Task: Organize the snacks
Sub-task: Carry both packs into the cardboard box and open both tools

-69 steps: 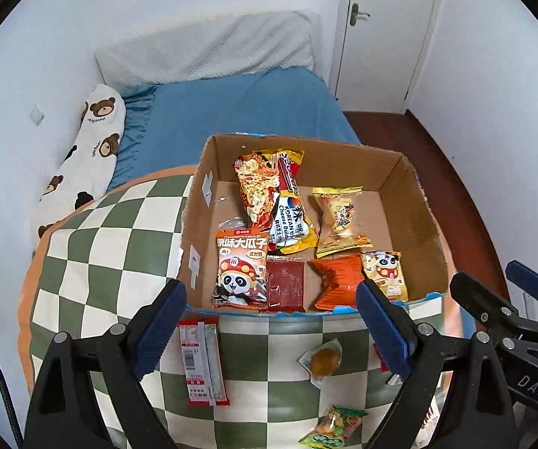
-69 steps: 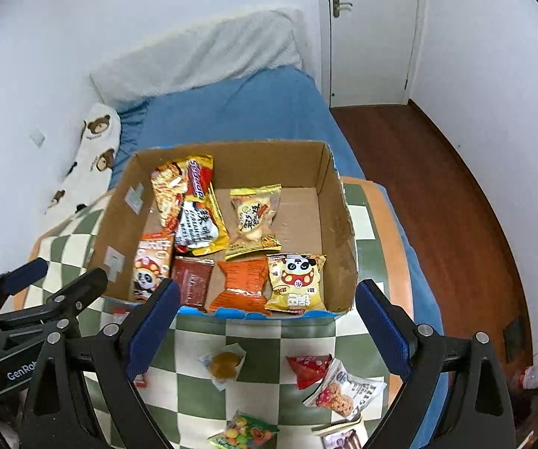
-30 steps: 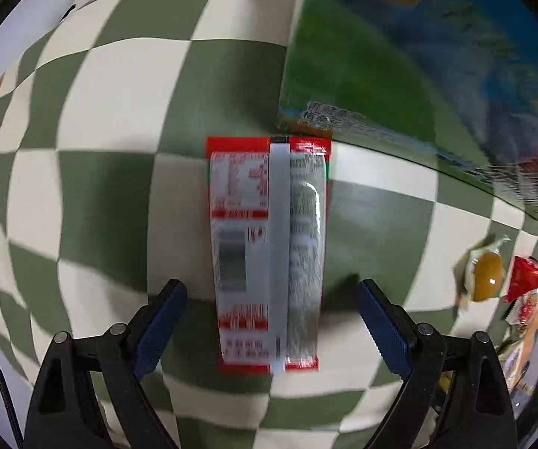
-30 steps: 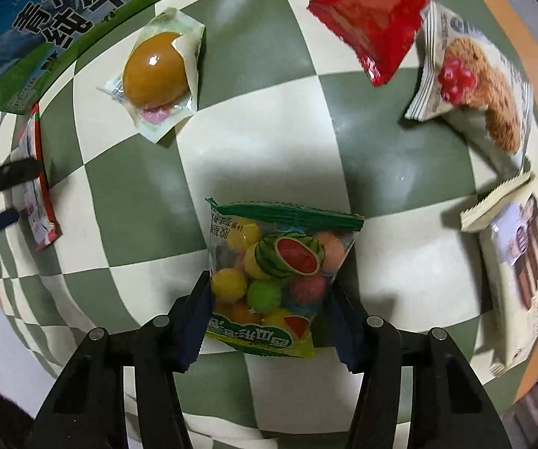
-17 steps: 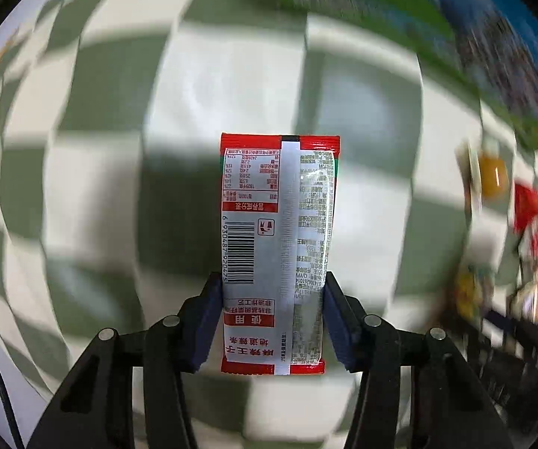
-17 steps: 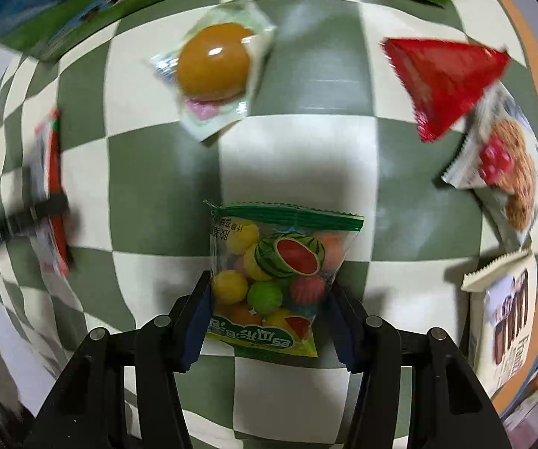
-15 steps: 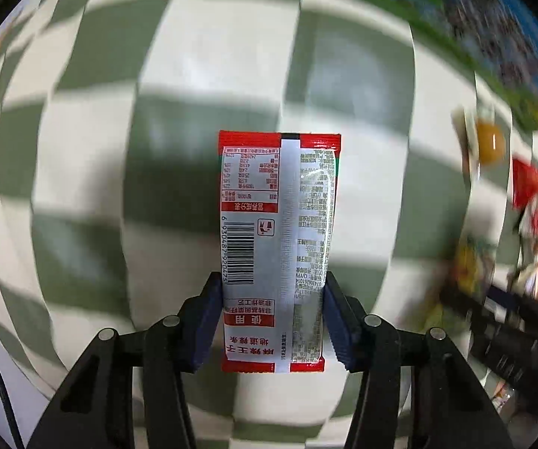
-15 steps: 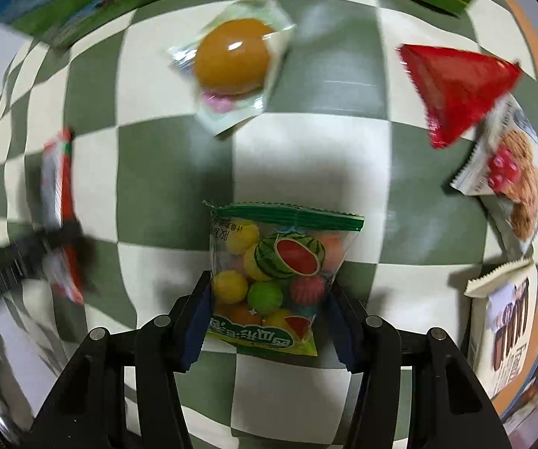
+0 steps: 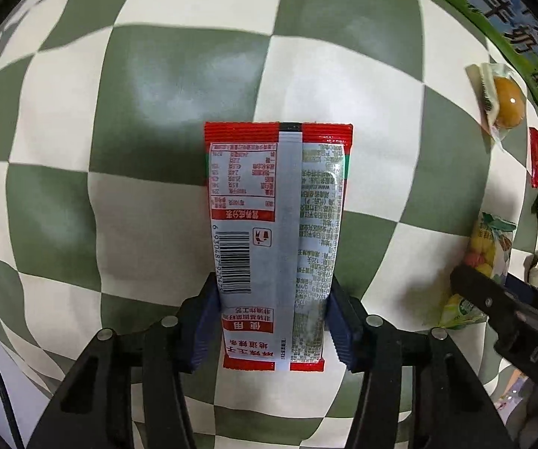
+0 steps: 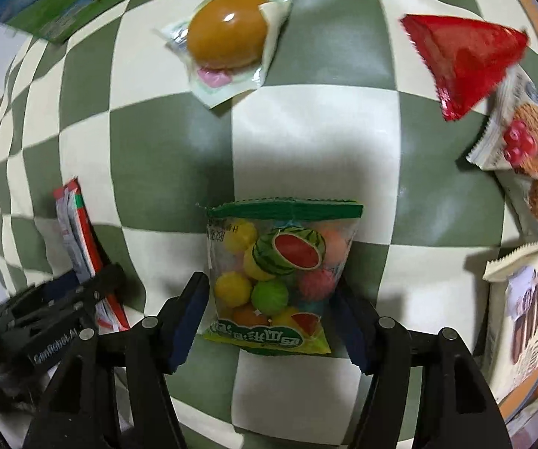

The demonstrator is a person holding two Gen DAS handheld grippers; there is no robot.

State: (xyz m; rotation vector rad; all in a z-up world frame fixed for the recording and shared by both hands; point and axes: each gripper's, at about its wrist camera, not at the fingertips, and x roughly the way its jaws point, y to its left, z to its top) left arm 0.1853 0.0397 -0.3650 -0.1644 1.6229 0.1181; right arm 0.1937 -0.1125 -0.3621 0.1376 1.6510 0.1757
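My left gripper (image 9: 273, 321) is shut on a red and silver snack sachet (image 9: 274, 224), held back side up above the green and white checked tablecloth (image 9: 156, 112). My right gripper (image 10: 273, 321) is shut on a clear bag of fruit gummies (image 10: 280, 273) with a green top seal, also above the cloth. In the right wrist view the left gripper (image 10: 63, 307) with its sachet (image 10: 78, 239) shows at the left. In the left wrist view the right gripper (image 9: 493, 299) and the gummy bag (image 9: 489, 239) show at the right.
On the cloth lie a packed orange jelly (image 10: 227, 37), a red triangular packet (image 10: 463, 56), a cookie packet (image 10: 526, 157) and a chocolate biscuit packet (image 10: 523, 307). The printed outer wall of the snack box (image 10: 63, 3) runs along the top edge.
Both grippers closed on their snacks about a second ago and have lifted them slightly; the table pattern has shifted under both held packets.
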